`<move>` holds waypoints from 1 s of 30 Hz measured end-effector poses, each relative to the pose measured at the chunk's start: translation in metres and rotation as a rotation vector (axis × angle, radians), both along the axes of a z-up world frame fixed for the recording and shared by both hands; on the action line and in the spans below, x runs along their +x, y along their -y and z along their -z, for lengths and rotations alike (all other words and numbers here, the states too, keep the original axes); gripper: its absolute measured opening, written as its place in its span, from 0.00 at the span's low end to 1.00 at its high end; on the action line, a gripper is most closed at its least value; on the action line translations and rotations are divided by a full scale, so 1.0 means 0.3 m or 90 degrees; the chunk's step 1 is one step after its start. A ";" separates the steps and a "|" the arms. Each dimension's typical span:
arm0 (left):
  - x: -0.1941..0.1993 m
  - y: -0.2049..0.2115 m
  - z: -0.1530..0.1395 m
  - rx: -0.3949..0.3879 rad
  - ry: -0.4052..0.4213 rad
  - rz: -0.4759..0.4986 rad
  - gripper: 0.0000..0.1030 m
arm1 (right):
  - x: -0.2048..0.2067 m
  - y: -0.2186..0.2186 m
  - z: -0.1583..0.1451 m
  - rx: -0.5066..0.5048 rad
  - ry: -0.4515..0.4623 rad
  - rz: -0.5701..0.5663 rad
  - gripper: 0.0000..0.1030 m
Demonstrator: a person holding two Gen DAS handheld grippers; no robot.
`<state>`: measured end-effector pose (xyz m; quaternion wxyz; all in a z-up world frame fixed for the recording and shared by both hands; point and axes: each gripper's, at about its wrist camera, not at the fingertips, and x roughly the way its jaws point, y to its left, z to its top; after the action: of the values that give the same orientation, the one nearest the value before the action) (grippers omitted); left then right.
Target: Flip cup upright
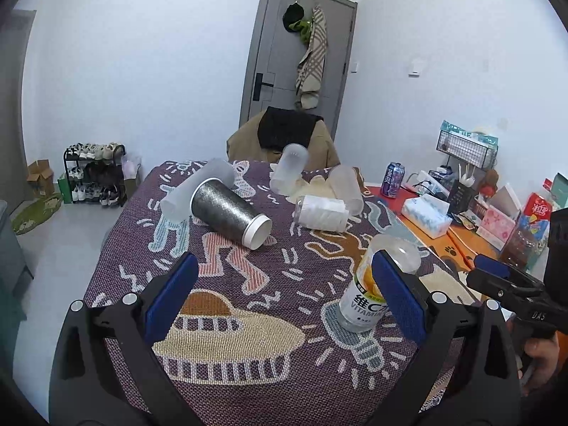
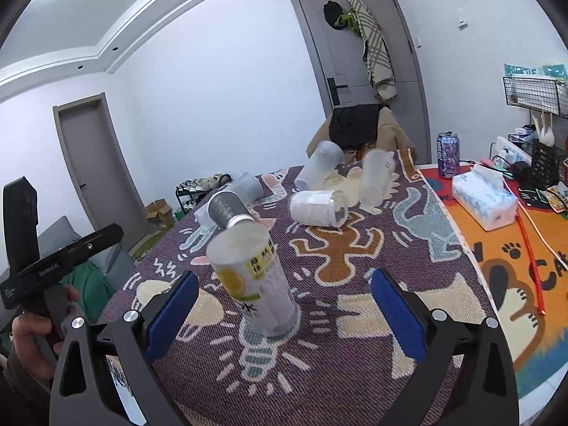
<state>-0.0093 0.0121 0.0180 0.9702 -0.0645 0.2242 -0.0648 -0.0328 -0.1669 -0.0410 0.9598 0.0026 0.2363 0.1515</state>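
Note:
A clear cup with a yellow vitamin label (image 1: pixel 369 284) (image 2: pixel 259 284) stands on the patterned cloth, a little tilted, close in front of both grippers. My left gripper (image 1: pixel 284 294) is open and empty, its right finger overlapping the cup in view. My right gripper (image 2: pixel 284 301) is open and empty, with the cup between its fingers but untouched. A grey metallic cup (image 1: pixel 229 214) (image 2: pixel 227 207) lies on its side farther back. A white-wrapped clear cup (image 1: pixel 321 213) (image 2: pixel 317 207) lies on its side. Frosted cups (image 1: pixel 289 168) (image 2: pixel 374 175) lean or lie at the back.
A tissue box (image 1: pixel 426 214) (image 2: pixel 484 200), a purple can (image 1: pixel 392 179) (image 2: pixel 448 154) and desk clutter sit on the orange mat at right. A chair with a coat (image 1: pixel 284 138) stands behind the table. A shoe rack (image 1: pixel 94 174) is at the left wall.

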 end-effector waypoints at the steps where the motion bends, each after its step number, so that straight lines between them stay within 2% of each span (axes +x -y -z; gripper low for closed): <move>1: -0.005 0.000 0.006 -0.001 -0.001 0.003 0.94 | -0.005 0.007 0.004 -0.002 -0.002 0.004 0.93; 10: -0.060 0.011 0.037 0.003 0.022 0.022 0.94 | -0.045 0.045 0.055 0.007 -0.020 0.028 0.93; 14: -0.084 0.035 0.049 0.032 0.027 0.029 0.94 | -0.059 0.052 0.059 0.005 -0.017 0.035 0.93; 30: -0.083 0.058 0.059 0.034 0.013 0.041 0.94 | -0.069 0.048 0.062 -0.013 -0.021 0.038 0.93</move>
<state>-0.0341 -0.0052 0.0002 0.9713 -0.0304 0.2179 -0.0909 -0.0536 -0.1813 -0.0596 0.9599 0.0025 0.2533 0.1203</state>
